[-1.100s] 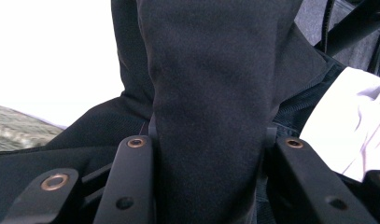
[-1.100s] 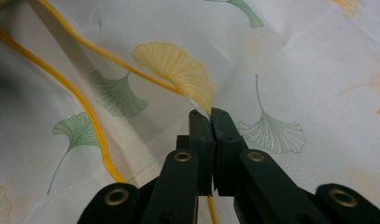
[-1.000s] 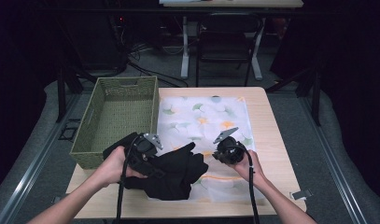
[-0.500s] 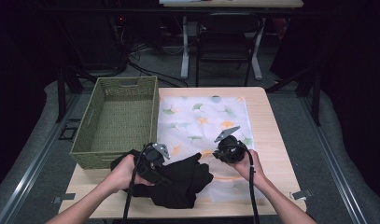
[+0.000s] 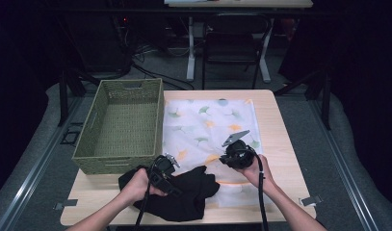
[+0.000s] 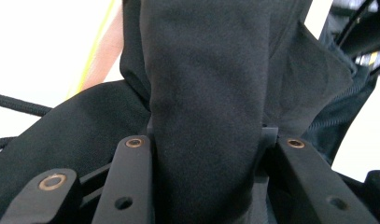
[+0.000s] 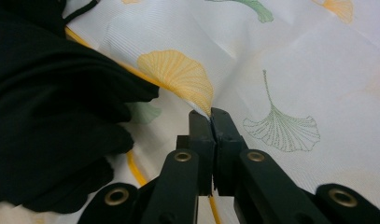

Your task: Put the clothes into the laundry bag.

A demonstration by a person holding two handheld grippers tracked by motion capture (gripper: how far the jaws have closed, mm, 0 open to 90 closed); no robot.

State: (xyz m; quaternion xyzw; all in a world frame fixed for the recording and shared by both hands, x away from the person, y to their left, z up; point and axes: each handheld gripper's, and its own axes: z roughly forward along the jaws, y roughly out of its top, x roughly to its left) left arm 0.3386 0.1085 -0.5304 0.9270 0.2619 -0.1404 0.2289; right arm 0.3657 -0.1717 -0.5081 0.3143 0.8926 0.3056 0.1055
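Garment (image 6: 206, 116) between left gripper (image 5: 165, 174) jaws

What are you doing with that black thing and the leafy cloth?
A person works two grippers at a table. The left gripper is clamped on a black garment bunched at the near edge. The right gripper pinches a fold of the white leaf-print cloth. A green basket sits at the left.

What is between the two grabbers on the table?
In the high view, between the left gripper and the right gripper lies the leaf-print cloth, with the edge of the black garment spreading onto it.
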